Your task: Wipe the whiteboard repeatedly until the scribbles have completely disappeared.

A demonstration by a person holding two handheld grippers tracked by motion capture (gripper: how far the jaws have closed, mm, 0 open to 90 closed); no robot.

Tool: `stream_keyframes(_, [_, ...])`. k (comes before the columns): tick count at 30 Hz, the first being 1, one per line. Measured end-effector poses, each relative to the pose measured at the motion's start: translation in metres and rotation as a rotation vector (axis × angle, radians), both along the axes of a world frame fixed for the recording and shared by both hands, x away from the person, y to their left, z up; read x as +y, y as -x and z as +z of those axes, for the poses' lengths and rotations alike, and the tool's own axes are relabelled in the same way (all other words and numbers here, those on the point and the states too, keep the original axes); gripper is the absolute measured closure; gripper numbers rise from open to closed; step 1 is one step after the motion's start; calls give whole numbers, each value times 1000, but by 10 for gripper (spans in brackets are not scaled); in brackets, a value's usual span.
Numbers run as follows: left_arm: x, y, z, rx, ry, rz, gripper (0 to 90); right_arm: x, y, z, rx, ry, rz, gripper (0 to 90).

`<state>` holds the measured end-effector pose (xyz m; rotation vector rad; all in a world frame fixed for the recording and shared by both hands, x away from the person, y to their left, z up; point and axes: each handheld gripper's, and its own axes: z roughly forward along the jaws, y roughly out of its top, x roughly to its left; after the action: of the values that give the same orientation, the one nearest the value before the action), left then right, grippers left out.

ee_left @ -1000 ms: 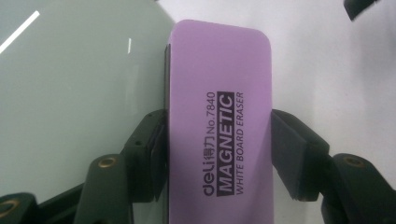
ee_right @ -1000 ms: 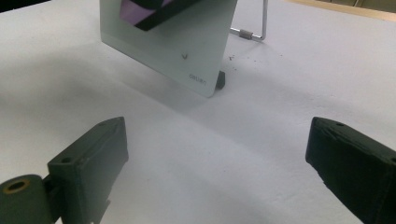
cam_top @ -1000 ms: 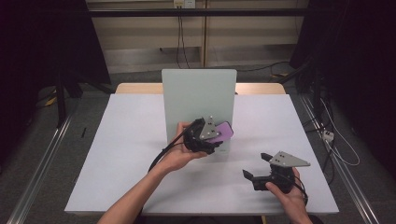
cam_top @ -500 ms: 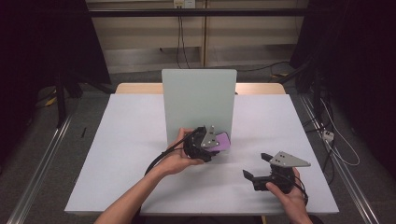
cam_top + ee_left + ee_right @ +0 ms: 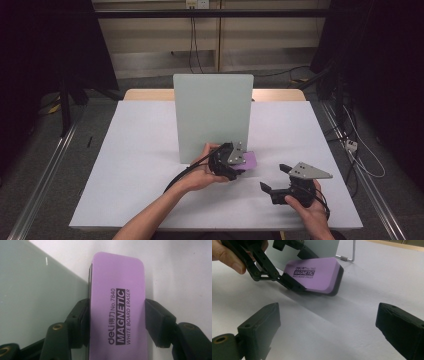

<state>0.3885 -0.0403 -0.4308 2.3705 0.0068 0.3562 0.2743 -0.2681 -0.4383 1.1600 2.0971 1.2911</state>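
While the left gripper (image 5: 239,165) clamps a purple whiteboard eraser (image 5: 117,312) by its long sides, the eraser sits low over the white counter (image 5: 130,165), just in front of the upright pale green board (image 5: 212,112). Whether it touches the counter is unclear. The right gripper (image 5: 277,181) rests nearby, jaws wide and empty.
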Motion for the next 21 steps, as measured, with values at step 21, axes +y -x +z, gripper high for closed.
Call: stream_keyframes(21, [-3,-14,30,-7,122,29,409,0,0,0,-1,0,-1,55])
